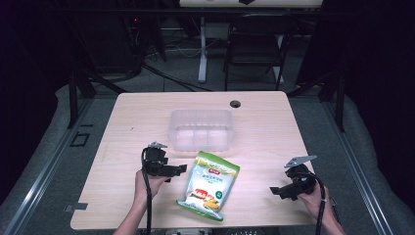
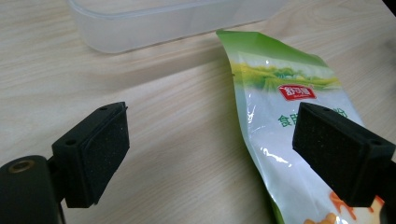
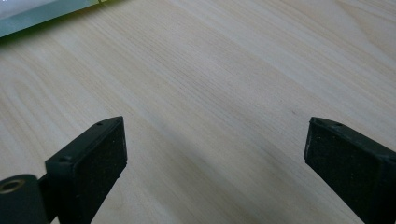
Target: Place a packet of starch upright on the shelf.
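The pouch (image 1: 209,186) lies flat on the counter (image 1: 264,122), just in front of the clear tub (image 1: 200,128) and between the two hands. Its long axis runs from the green sealed top, which points toward the tub, down to the printed end at the counter's near edge, leaning slightly left at the bottom.

The left gripper (image 1: 177,169) is much the nearer: its tips sit just beside the pouch's left edge, aimed to the right at it. In the left gripper view the jaws stand wide and hold nothing; the pouch (image 2: 280,121) lies off to the right, with the right jaw hanging over its face and the left jaw over bare wood, so the pouch's long left edge runs up between them. The tub (image 2: 154,23) sits beyond.

The right gripper (image 1: 279,191) rests well apart from the pouch on its other side, pointing left toward it, jaws also wide and empty over bare wood (image 3: 210,93).

A grasp would most likely fall to the left gripper, closing across that near edge, with the tub a short carry ahead.
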### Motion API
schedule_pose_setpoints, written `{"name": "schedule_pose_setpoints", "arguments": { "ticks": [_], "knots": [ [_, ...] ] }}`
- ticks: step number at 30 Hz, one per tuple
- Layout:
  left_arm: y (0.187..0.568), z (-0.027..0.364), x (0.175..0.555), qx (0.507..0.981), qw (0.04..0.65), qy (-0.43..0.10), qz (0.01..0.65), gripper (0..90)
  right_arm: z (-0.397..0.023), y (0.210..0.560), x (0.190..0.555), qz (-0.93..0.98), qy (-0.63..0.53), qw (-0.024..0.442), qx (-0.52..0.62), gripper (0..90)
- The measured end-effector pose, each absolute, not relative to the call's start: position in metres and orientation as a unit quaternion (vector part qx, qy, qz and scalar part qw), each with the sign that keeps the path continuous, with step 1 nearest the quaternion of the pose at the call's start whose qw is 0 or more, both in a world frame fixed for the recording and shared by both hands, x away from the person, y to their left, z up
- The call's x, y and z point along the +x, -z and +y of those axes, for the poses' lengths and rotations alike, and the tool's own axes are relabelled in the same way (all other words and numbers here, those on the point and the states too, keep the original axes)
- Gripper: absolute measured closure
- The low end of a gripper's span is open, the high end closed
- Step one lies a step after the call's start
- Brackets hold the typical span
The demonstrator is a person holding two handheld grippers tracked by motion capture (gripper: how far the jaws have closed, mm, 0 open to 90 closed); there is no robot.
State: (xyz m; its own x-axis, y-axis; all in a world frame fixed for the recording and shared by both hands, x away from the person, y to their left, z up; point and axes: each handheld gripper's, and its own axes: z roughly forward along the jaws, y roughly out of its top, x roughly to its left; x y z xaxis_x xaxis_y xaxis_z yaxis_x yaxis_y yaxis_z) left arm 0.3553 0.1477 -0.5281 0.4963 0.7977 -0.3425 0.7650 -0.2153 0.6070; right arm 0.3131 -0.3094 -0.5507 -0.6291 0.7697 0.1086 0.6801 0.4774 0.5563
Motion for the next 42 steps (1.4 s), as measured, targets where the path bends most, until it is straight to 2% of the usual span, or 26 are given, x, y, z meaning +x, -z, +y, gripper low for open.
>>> {"name": "schedule_pose_setpoints", "arguments": {
  "ticks": [7,19,23,28,34,42],
  "knots": [
    [0.53,0.133,0.361,0.789,0.373,-0.013,0.487,14.3,-0.308,0.55,0.313,0.856,-0.287,0.085,0.422,5.3],
    [0.546,0.106,0.377,0.803,0.36,0.02,0.475,14.0,-0.31,0.55,0.312,0.857,-0.287,0.077,0.422,5.4],
    [0.549,0.099,0.38,0.81,0.355,0.025,0.466,22.0,-0.311,0.55,0.311,0.855,-0.289,0.084,0.423,5.4],
    [0.554,0.091,0.386,0.817,0.35,0.039,0.458,25.5,-0.31,0.55,0.311,0.855,-0.288,0.08,0.423,5.5],
    [0.561,0.087,0.388,0.822,0.342,0.057,0.452,37.2,-0.311,0.549,0.311,0.857,-0.286,0.08,0.421,5.5],
    [0.561,0.086,0.386,0.828,0.331,0.055,0.449,49.9,-0.311,0.549,0.311,0.858,-0.285,0.08,0.42,5.6]
  ]
}}
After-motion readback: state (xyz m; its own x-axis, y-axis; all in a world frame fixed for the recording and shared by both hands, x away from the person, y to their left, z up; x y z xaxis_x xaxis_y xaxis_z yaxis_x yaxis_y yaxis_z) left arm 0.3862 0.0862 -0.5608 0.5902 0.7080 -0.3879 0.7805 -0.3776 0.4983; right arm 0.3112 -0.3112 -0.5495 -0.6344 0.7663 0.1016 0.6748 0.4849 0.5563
